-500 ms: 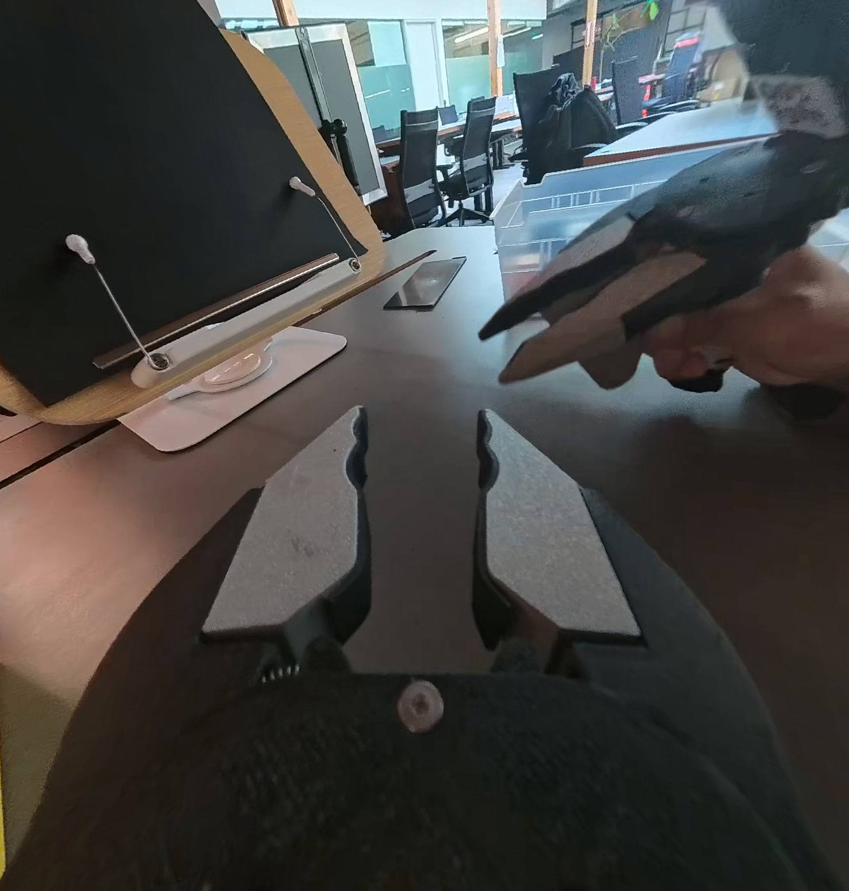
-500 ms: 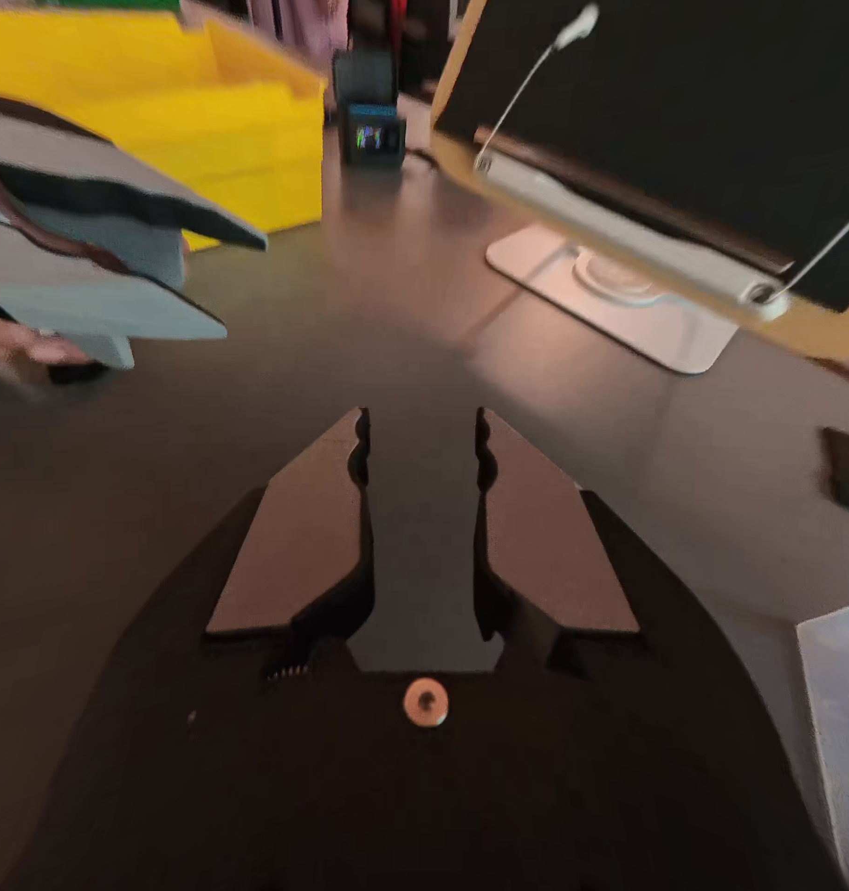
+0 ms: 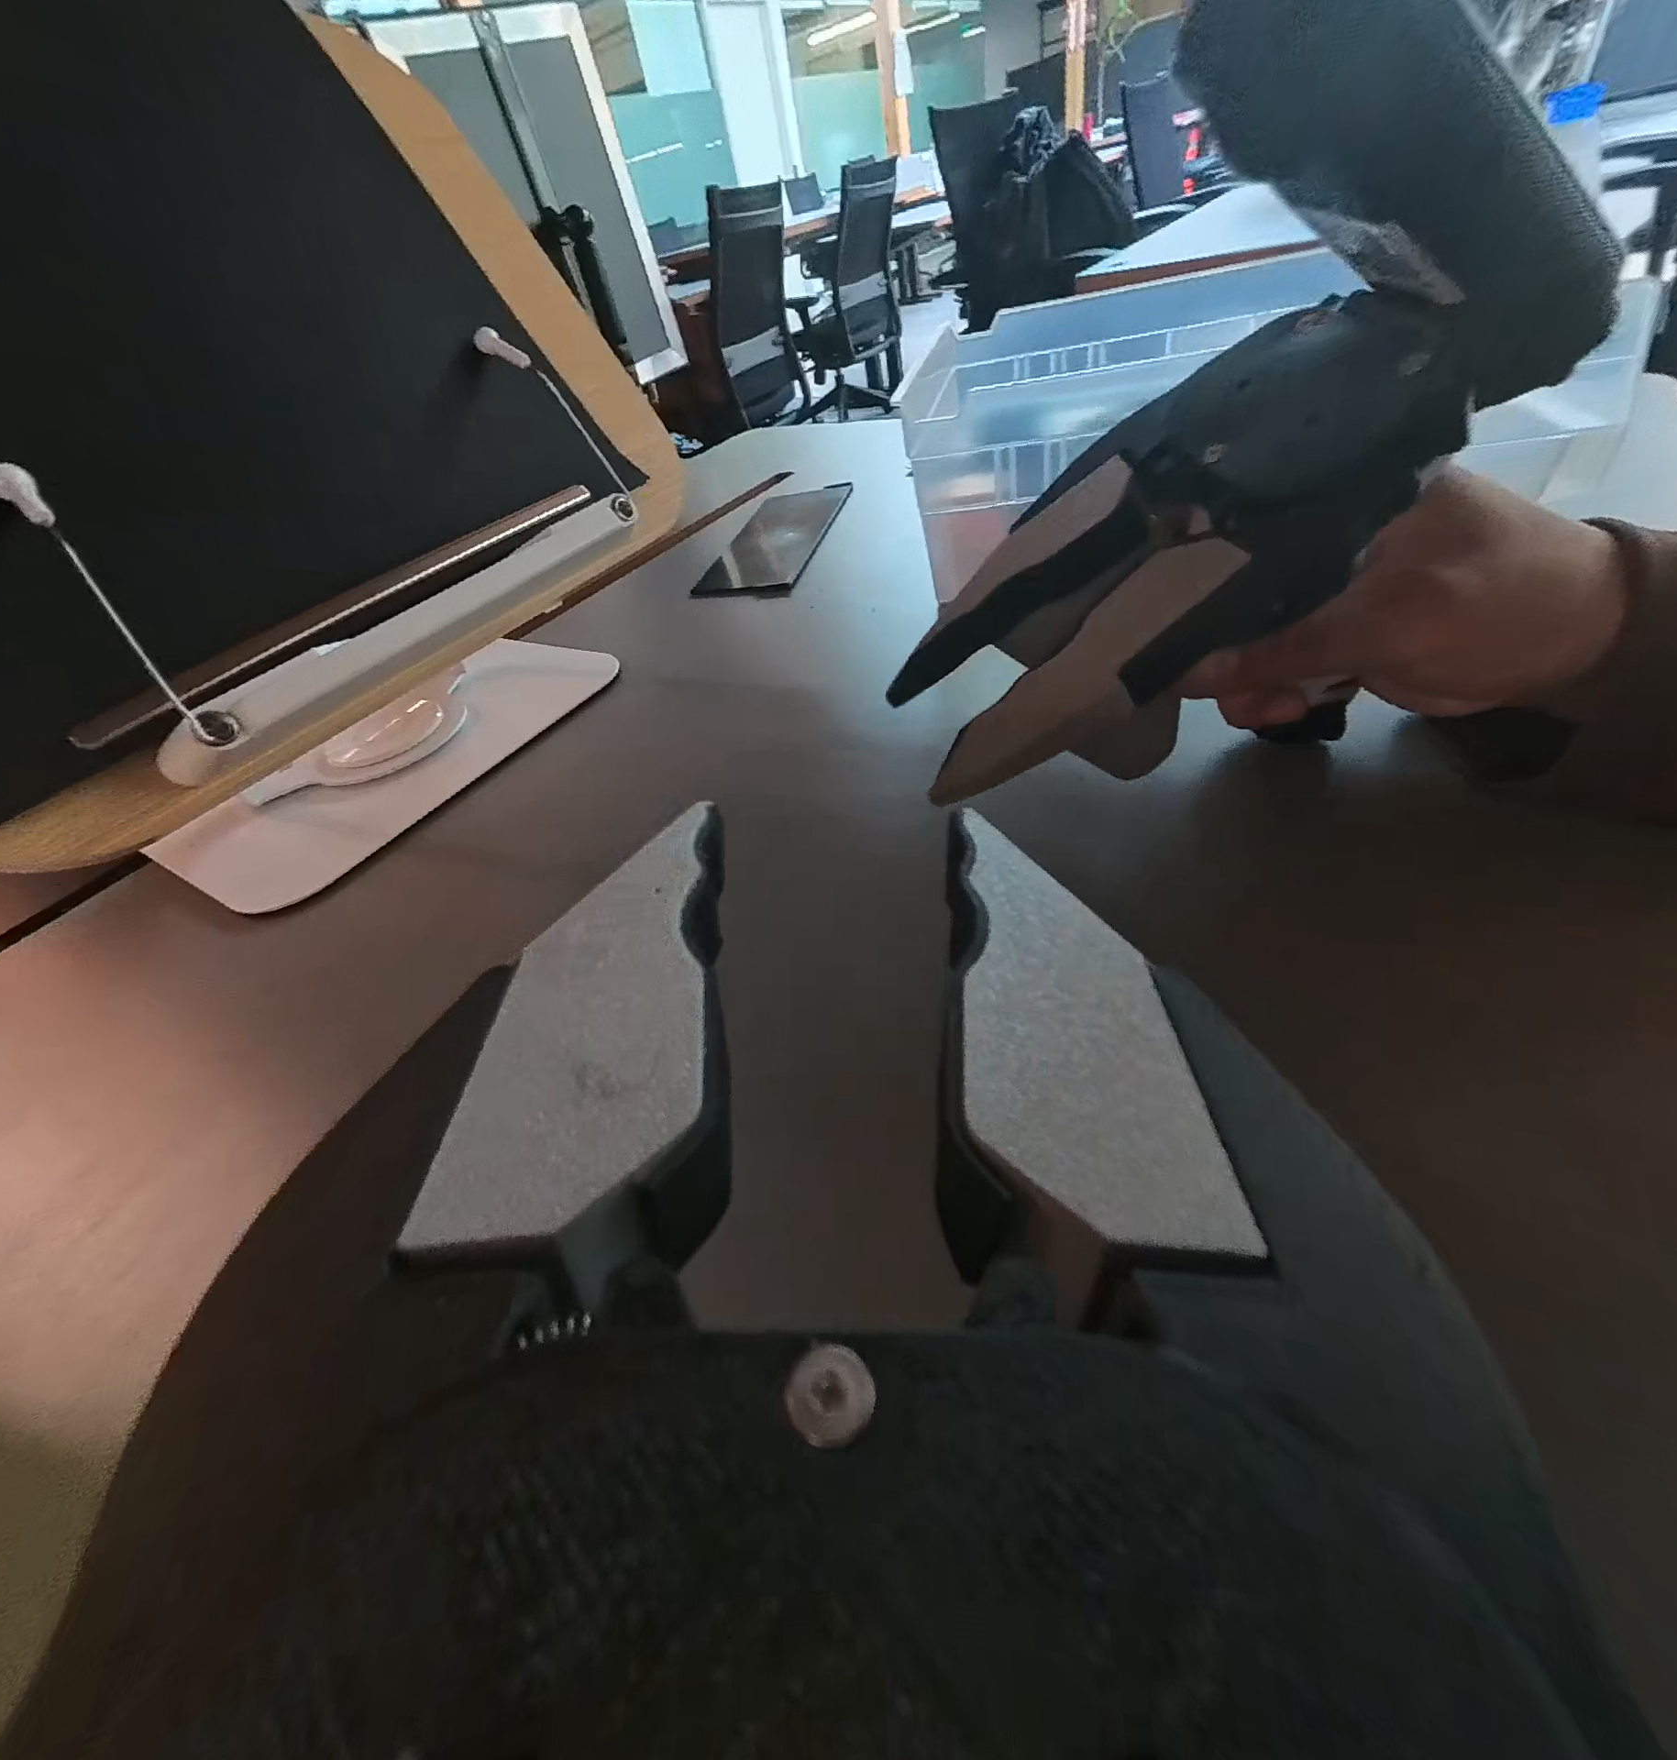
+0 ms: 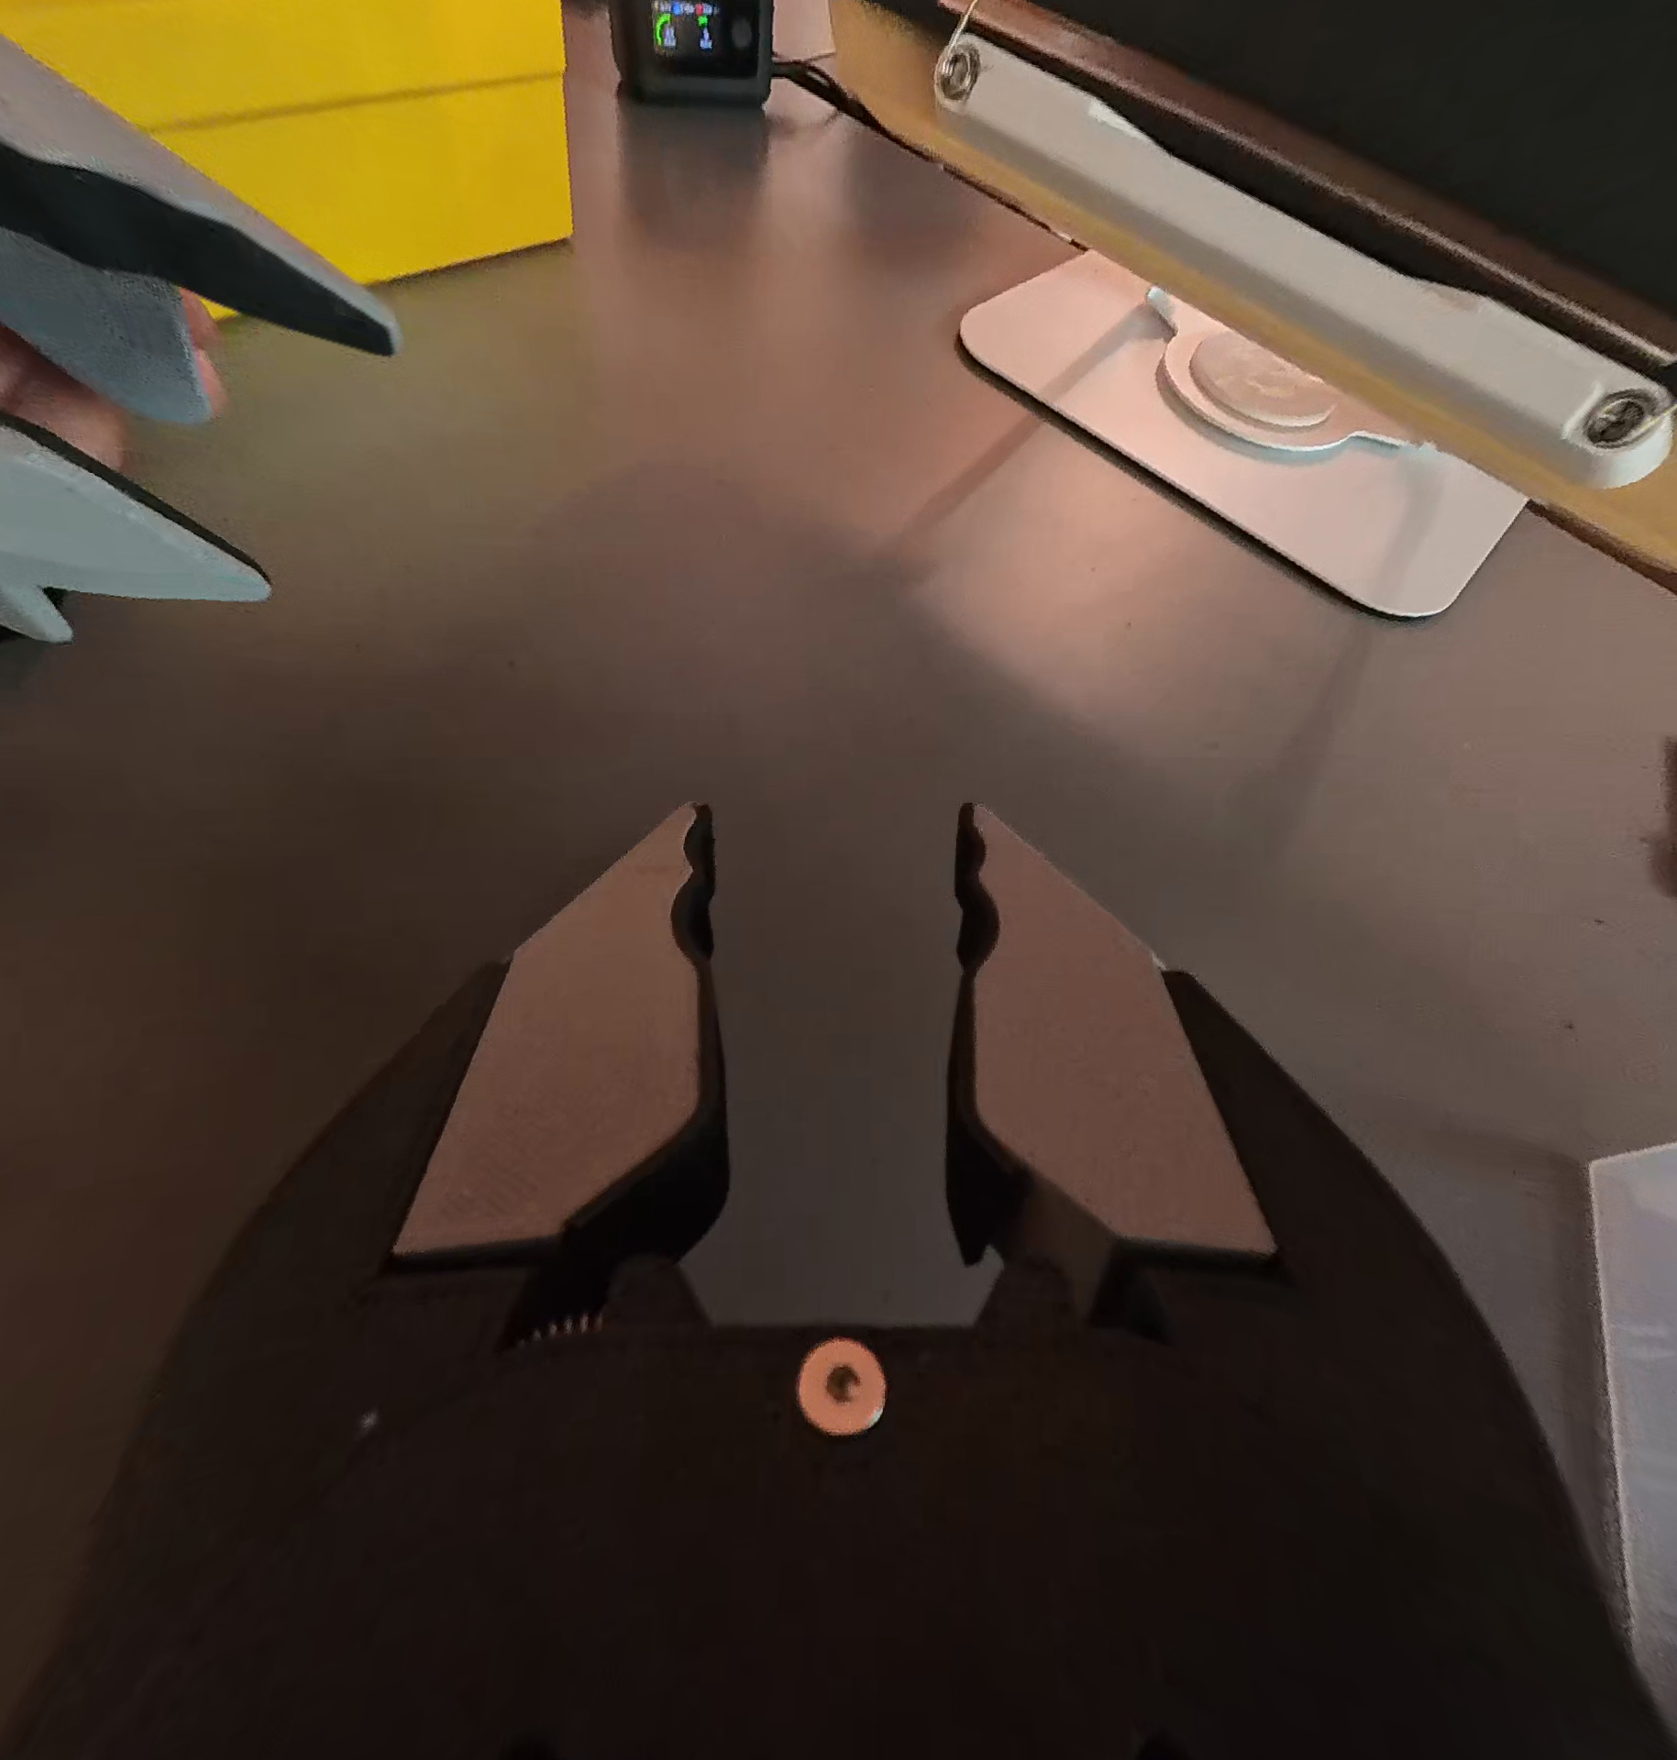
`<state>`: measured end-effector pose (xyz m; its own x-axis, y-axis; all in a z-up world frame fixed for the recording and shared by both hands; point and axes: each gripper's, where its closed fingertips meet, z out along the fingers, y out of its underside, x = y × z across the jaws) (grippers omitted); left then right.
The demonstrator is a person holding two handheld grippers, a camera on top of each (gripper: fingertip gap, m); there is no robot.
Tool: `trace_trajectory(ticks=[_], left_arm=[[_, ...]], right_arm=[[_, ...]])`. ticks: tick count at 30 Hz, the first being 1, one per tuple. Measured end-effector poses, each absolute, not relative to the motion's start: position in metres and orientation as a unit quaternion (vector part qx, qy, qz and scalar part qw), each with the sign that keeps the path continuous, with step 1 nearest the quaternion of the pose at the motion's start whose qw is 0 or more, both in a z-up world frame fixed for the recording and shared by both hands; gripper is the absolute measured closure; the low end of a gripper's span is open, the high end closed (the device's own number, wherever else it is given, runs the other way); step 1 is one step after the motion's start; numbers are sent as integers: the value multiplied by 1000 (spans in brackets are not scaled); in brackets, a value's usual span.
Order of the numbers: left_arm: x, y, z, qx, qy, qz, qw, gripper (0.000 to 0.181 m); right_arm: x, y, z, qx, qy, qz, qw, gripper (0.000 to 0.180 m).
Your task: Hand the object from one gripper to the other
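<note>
We hold our left gripper (image 3: 832,824) and right gripper (image 4: 834,824) over the table (image 3: 1291,1000), both with jaws apart and gripping nothing.

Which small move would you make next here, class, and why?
Probably reach the left tongs toward the flat black slab lying on the table: both they and the right tongs stand open and empty, so nothing is yet held to hand over.

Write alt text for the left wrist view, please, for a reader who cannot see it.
The left claw is open and empty over a dark table, with the right claw, also open and empty, held in a hand just ahead. A tilted book stand is at left, a clear bin behind.
</note>
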<state>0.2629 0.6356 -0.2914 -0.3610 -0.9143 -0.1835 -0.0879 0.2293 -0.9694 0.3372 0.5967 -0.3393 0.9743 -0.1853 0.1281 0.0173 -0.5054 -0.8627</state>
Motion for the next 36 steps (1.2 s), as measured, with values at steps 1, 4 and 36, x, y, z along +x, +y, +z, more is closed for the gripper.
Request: trace_trajectory(ticks=[1,4,36], left_arm=[[262,635,-291,-375,663,-492,421,139],[259,632,-289,-363,663,-491,433,135],[169,885,-297,-558,718,-261,324,138]], right_arm=[[337,597,-340,-863,48,-103,491,131],[337,597,-341,-865,46,-107,489,131],[339,597,-348,-875,41,-126,466,139]])
